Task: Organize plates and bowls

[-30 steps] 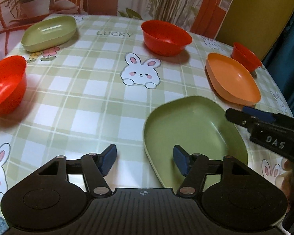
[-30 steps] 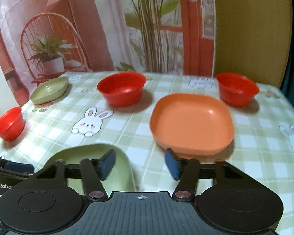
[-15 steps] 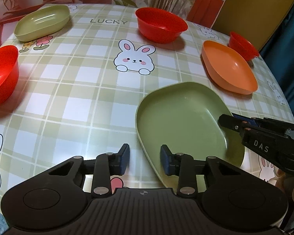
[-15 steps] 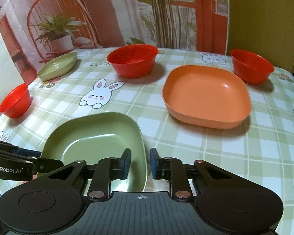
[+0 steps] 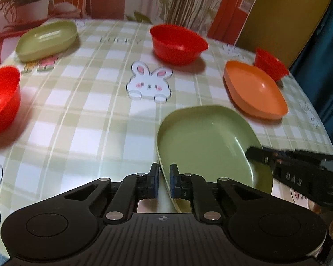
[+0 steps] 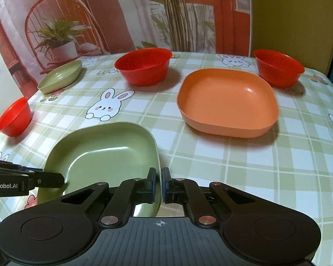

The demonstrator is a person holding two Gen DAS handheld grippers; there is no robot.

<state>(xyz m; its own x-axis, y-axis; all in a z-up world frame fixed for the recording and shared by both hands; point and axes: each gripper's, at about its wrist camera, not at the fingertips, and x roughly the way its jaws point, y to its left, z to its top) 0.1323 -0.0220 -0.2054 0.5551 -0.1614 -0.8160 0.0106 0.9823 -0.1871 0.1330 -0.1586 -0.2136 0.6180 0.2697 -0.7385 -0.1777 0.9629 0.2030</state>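
Both grippers have closed since a second ago, when their jaws stood wide: left gripper [image 5: 164,182] now pinches the near-left rim of the green plate [image 5: 202,141], right gripper [image 6: 159,185] pinches its right rim, pads tight on the thin wall. Two-sided hold likely because the plate is broad and shallow, one pinch would let it tip. Plate sits at the near edge of the table [image 6: 244,166], looks slightly raised on one side but can't tell if it's off the cloth. Likely target: second green plate [image 5: 46,40] far left, to stack like with like; orange plate [image 6: 227,102] lies just right of centre, well apart. Three red bowls unstacked: big bowl [image 6: 144,65] at the back, right bowl [image 6: 278,66] behind orange plate, left bowl [image 6: 14,117] at the left edge. Writing: "LUCKY" on cloth, partly cut off in the right view; "DAS" on right gripper's side; "enRobot.AI" on left gripper's side, first letter cropped.
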